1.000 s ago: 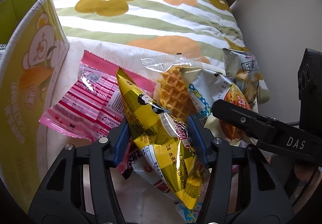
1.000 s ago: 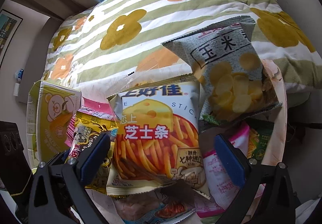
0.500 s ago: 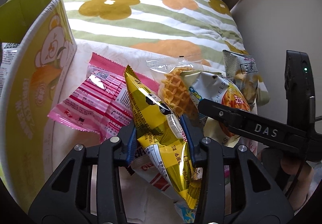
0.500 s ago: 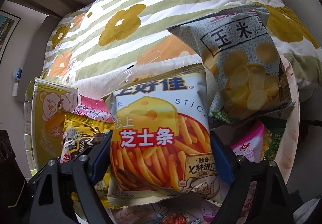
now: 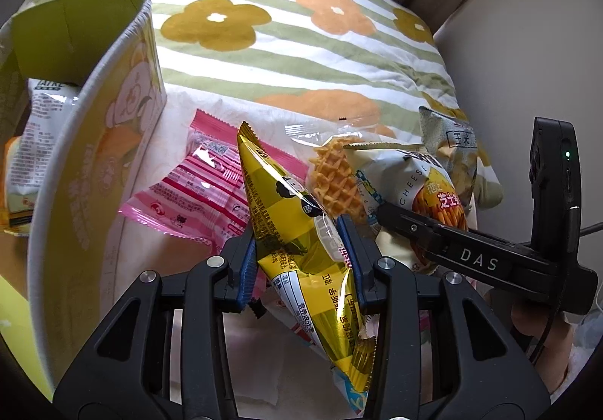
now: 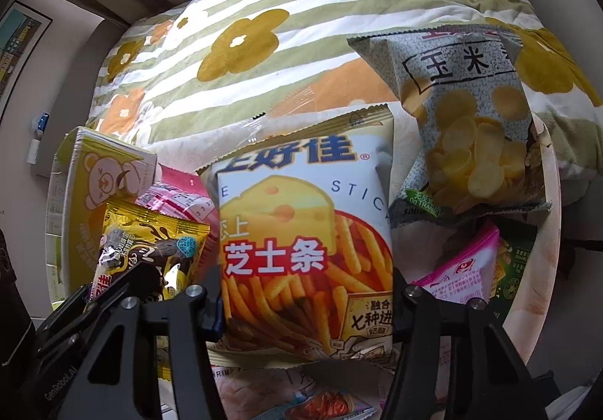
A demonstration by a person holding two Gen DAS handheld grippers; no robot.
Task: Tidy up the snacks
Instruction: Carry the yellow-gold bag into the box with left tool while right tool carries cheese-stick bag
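The left hand-held gripper (image 5: 299, 261) pinches a yellow foil snack packet (image 5: 297, 242) between its blue pads, the packet standing on edge and running from near to far. Just left of it lies a pink striped wrapper (image 5: 199, 193), and further left stands an open yellow carton with a bear print (image 5: 109, 141), a white packet (image 5: 41, 141) inside it. To the right of the yellow packet a waffle in clear wrap (image 5: 333, 178) leans against the cheese stick bag (image 6: 305, 242), which the right hand-held gripper (image 6: 305, 301) clamps by its lower sides, fingers narrowed onto the bag. Far right of it a grey corn chip bag (image 6: 471, 126) rests tilted at the edge of the round white bench (image 6: 546, 269), with a pink packet (image 6: 467, 273) and a green packet (image 6: 512, 269) near below it. A flowered, striped quilt (image 6: 301, 24) on the bed fills the far side.
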